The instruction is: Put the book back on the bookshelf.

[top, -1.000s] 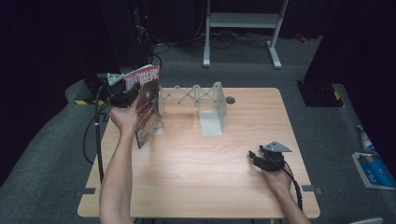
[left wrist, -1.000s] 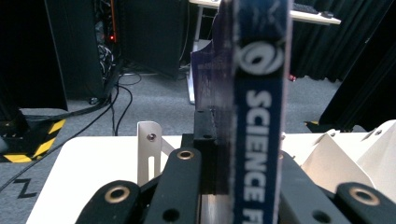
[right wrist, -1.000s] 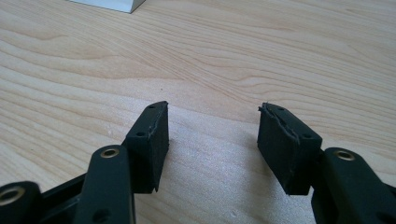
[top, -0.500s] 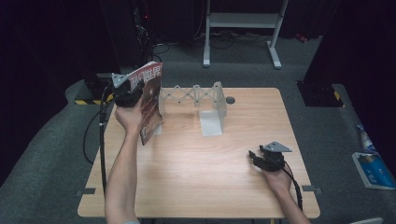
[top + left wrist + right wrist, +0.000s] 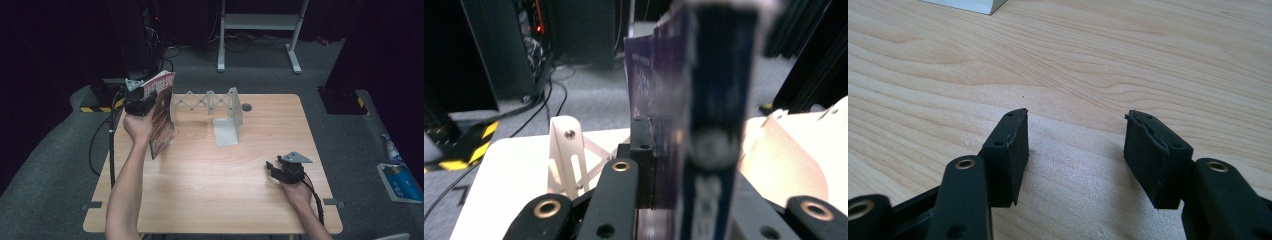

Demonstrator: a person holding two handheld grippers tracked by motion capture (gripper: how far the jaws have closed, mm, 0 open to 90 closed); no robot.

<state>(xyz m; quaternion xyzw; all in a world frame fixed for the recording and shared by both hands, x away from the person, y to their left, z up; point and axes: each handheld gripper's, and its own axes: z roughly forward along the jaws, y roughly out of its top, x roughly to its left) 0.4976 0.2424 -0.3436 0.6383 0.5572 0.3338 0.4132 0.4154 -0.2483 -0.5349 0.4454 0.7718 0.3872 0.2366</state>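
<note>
You've swung the magazine (image 5: 161,112) in your left gripper (image 5: 142,100) more upright — nearer the white rack (image 5: 210,102).

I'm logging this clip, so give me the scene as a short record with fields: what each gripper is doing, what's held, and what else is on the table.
left gripper: shut on the magazine, raised above the table's far left corner
magazine: held roughly upright, cover facing right
right gripper: open, nothing between the jaws, low over bare wood at the near right
rack: white expanding book rack at the far middle of the table, no books in it
table: light wood
</note>
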